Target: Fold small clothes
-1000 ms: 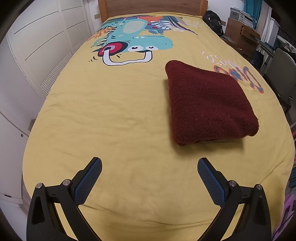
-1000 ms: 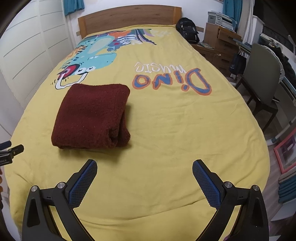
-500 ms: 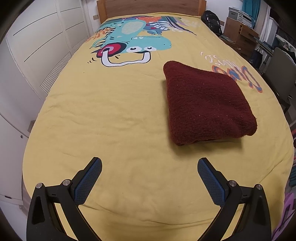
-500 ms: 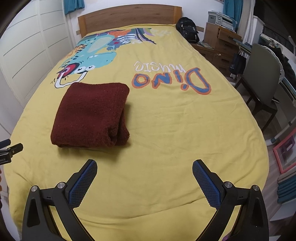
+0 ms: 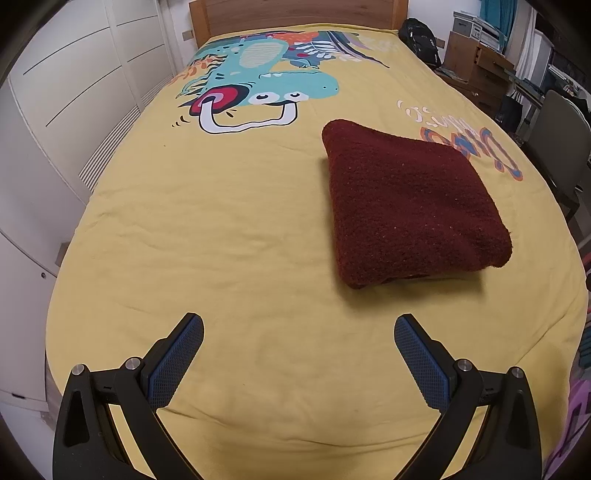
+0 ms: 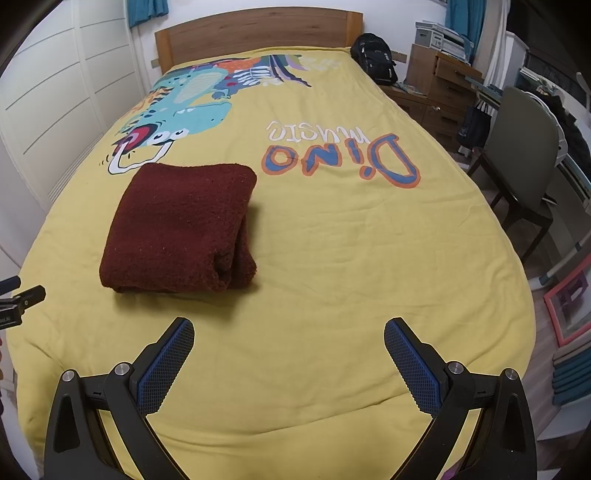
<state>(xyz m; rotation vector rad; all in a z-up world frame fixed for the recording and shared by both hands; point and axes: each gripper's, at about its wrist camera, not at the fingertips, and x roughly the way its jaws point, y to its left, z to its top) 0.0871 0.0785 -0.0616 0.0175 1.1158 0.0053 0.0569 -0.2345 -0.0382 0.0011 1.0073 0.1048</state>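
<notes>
The dark red folded garment (image 5: 410,206) is a coarse, nubbly knitted cloth, matt and fuzzy at its edges, lying on a yellow printed cotton-like bedspread (image 5: 207,236) that is smooth, matt and lightly creased. The left gripper (image 5: 298,334) and right gripper (image 6: 289,338) have matt black plastic arms with shiny metal rivets, and their jaws carry blue pads with a fine cross-hatched grip texture. The brown headboard (image 6: 255,29) is wood with a visible grain and a satin finish.

Yellow bedspread (image 6: 332,258) — chair (image 6: 524,147), backpack (image 6: 375,55).
</notes>
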